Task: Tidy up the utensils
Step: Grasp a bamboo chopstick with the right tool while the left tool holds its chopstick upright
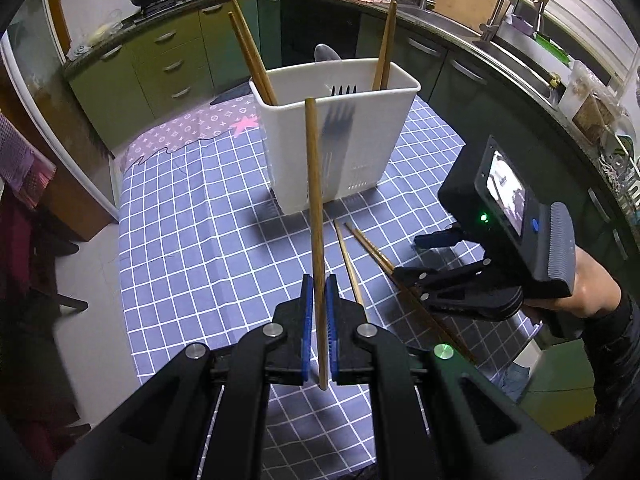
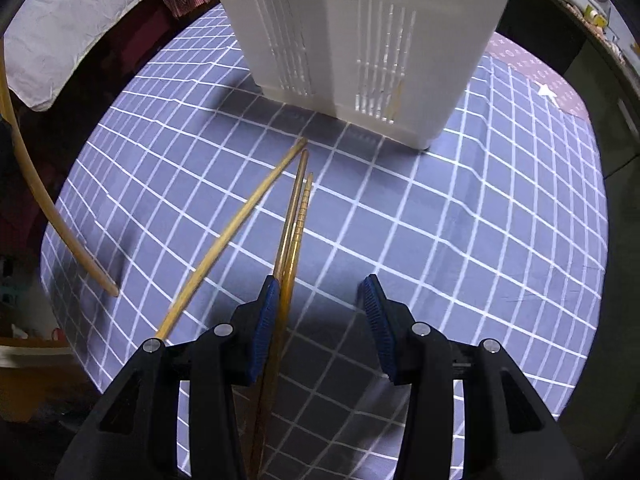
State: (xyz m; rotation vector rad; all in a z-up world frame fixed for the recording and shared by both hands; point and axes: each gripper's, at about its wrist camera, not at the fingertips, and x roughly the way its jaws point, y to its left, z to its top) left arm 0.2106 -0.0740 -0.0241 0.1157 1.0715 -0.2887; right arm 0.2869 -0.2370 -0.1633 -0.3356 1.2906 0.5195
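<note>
Ahead of the left gripper [image 1: 319, 312], clamped on an upright chopstick [image 1: 314, 200], stands the white holder [image 1: 336, 136]; the right gripper [image 2: 320, 320] hangs open over table chopsticks [image 2: 294, 216].

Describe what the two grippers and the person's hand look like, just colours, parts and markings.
Both are black plastic linkages with silver rivets and ribbed blue pads. The left gripper shows a green light on its frame. The right gripper carries a lit screen, green LED, blue button and ribbed grey trigger; the hand is bare below a dark sleeve.
</note>
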